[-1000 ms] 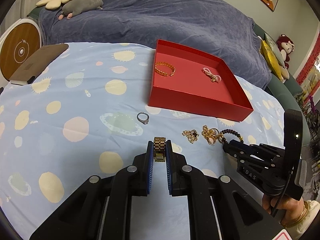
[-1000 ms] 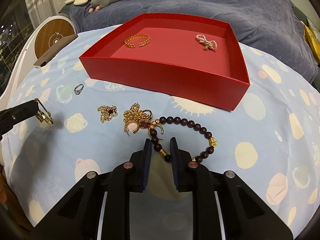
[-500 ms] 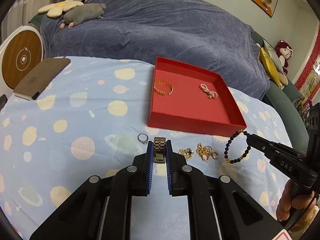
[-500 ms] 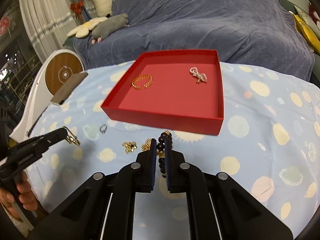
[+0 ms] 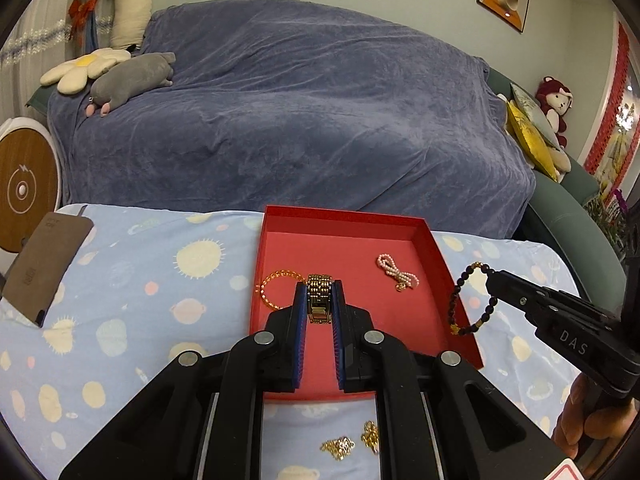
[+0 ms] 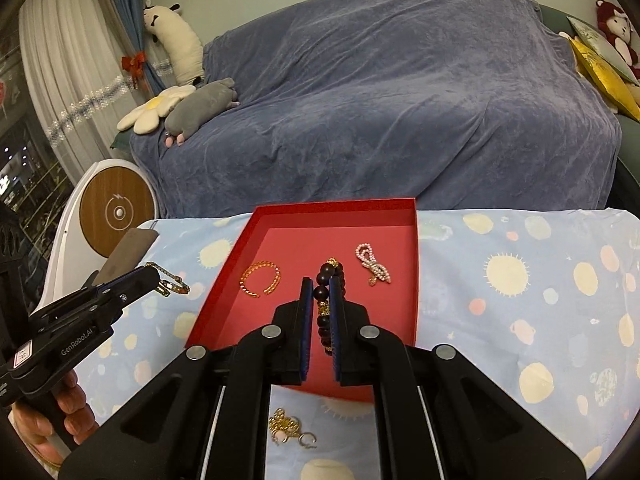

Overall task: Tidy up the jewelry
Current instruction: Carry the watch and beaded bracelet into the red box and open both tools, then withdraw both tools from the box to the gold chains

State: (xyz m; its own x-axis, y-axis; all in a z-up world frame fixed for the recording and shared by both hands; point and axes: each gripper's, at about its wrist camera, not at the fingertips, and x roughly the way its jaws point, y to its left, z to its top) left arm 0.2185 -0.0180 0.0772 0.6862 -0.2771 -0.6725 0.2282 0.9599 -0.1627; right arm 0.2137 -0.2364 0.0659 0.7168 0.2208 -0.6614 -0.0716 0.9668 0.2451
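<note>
My left gripper (image 5: 319, 300) clamps the gold link band (image 5: 319, 305), my right gripper (image 6: 321, 300) the dark bead bracelet (image 6: 329, 300); the red tray (image 6: 400, 216) lies at twelve o'clock.

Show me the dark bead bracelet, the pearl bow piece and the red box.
dark bead bracelet (image 5: 460, 286), left wrist view, on the beads of its left side.
pearl bow piece (image 6: 370, 262), right wrist view, on its knotted middle.
red box (image 6: 224, 280), right wrist view, on its left wall.

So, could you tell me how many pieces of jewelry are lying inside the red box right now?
2: a gold chain bracelet on the left of the red box and a pearl piece on the right; the grippers could hide others.
</note>
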